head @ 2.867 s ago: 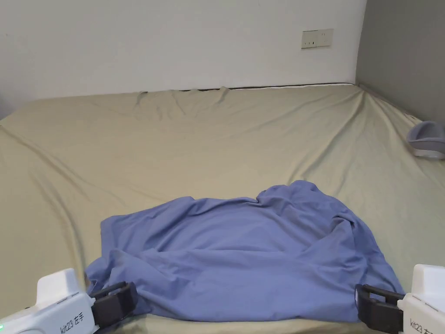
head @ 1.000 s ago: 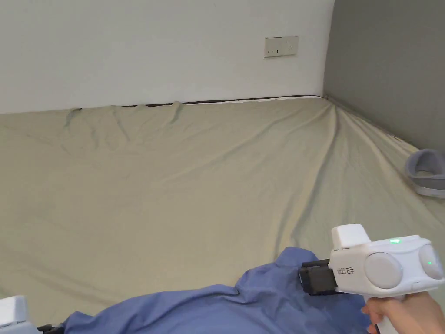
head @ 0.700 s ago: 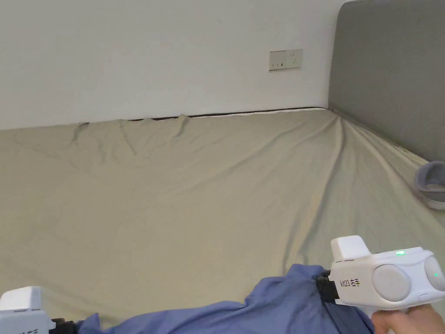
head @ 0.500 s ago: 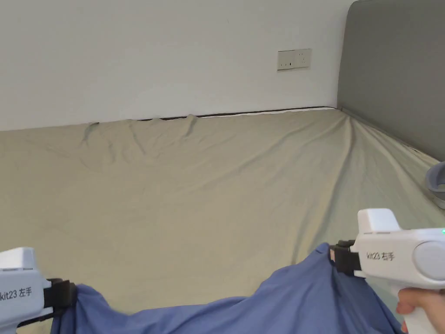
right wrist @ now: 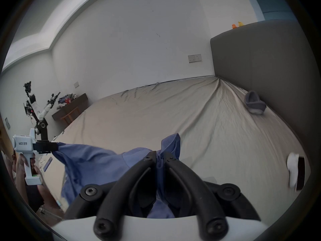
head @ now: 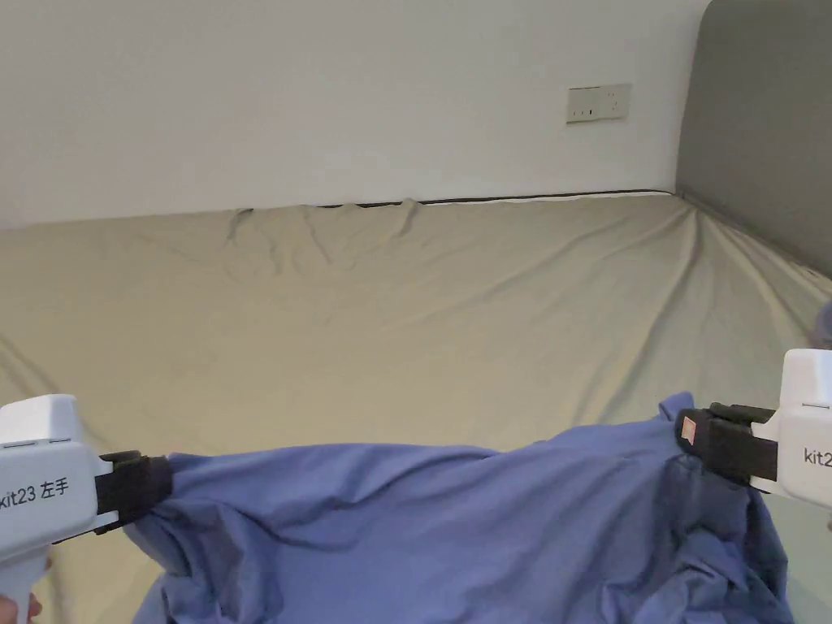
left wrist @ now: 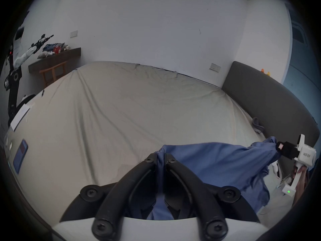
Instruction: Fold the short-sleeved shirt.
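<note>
Head view: blue short-sleeved shirt (head: 455, 520) hangs stretched above the bed sheet (head: 406, 325), near edge of the bed.
Left gripper (head: 154, 486): jaws closed on the shirt's left end; cloth bunched between them in the left gripper view.
Right gripper (head: 691, 435): jaws likewise clamped on the right end.
Long axis: runs side to side, gripper to gripper; top edge sags slightly.
Nearer hand: neither; both are level.
Judgement: next move likely lays it flat, forward onto the sheet.

Short dark print on the white body of the left gripper (head: 158, 487), just behind its claw. Same kind of print behind the right gripper (head: 686, 429) claw, cut off by the frame edge.
</note>
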